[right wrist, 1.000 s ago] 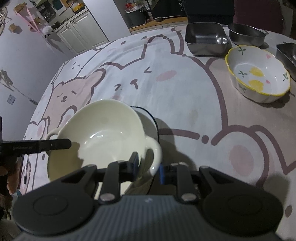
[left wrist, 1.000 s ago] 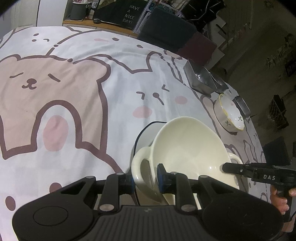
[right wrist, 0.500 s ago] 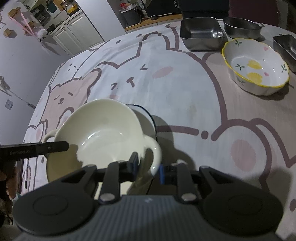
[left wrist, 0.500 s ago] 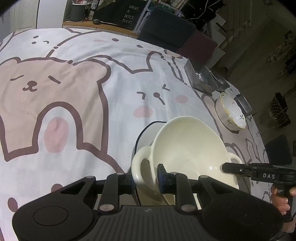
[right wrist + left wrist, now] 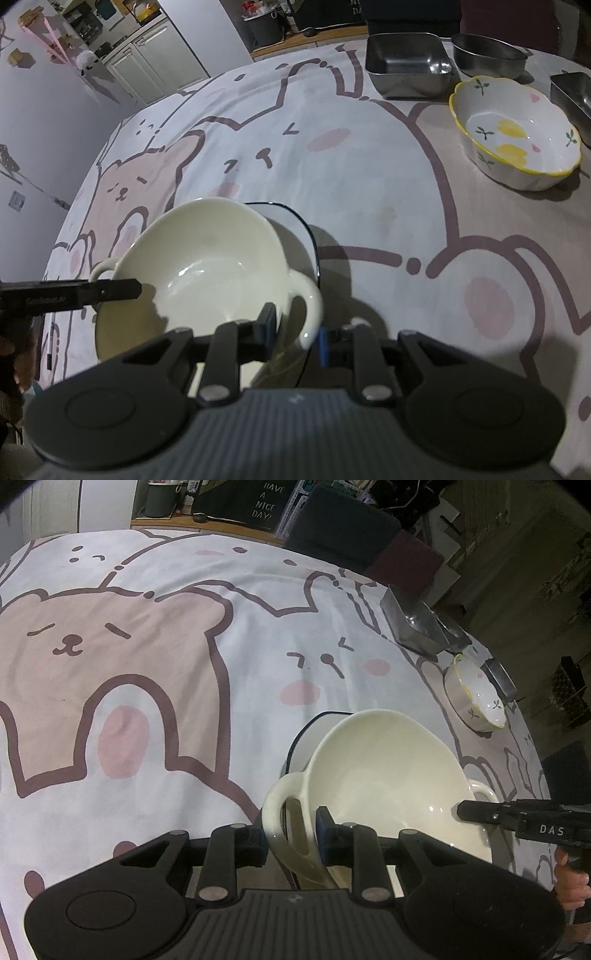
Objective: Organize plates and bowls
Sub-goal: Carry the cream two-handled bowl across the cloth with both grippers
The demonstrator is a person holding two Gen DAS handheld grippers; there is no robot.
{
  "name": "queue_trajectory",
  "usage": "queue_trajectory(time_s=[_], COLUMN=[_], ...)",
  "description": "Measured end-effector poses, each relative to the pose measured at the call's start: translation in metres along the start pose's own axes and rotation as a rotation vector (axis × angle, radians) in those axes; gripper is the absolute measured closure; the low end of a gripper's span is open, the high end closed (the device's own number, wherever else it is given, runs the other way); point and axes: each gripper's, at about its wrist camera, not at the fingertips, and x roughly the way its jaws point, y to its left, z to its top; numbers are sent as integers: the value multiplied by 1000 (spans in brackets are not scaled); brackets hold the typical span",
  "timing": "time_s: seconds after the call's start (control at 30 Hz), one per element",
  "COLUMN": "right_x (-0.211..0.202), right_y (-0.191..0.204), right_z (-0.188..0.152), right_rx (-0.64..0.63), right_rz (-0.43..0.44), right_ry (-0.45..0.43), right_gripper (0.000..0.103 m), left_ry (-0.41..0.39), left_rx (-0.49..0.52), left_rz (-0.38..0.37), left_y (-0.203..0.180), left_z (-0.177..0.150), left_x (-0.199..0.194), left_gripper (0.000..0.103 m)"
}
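Note:
A cream bowl [image 5: 384,775] [image 5: 207,266] with two loop handles sits over a white plate with a dark blue rim [image 5: 314,720] [image 5: 299,221]; whether they touch I cannot tell. My left gripper [image 5: 291,840] is shut on the bowl's near handle, with the loop between its blue pads. The right gripper [image 5: 295,334] is shut on the opposite handle [image 5: 308,302]. Each gripper shows in the other's view: the right one [image 5: 480,812] at the bowl's far handle, the left one [image 5: 110,290] at the bowl's left rim.
On the bear-print tablecloth [image 5: 147,664], a yellow-rimmed floral bowl [image 5: 476,698] [image 5: 517,144] stands at the far right. Behind it are a square steel container [image 5: 413,624] [image 5: 406,66], a steel bowl [image 5: 487,55] and another steel container [image 5: 572,96]. A person's hand [image 5: 572,878] holds the right gripper.

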Motion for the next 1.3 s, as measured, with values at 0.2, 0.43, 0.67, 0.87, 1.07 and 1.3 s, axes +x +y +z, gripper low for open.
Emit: queue_trajectory(time_s=[0.2,0.43,0.67,0.87,1.07,1.3], right_x=[2,3,3,5,6,6], right_y=[-1,-1,1,0,0,0], right_z=[1,1,0,0,1,1], right_rx=[-7,3,6,12,17,22], right_rz=[-6,-12,-16,-19,-21,-18], right_ry=[0,6,9,15,20,21], right_gripper=[76,76,76,76,76,77], left_ry=[10,13,16,25,28,29], left_rx=[8,9,11,17,14,12], left_rz=[6,6,7,1,-4,-6], left_y=[-1,-2,-2,-2,-2,-1], left_z=[0,0,1,0,0,0], left_x=[3,4,5,7,8,8], left_gripper=[76,76,76,76,76,76])
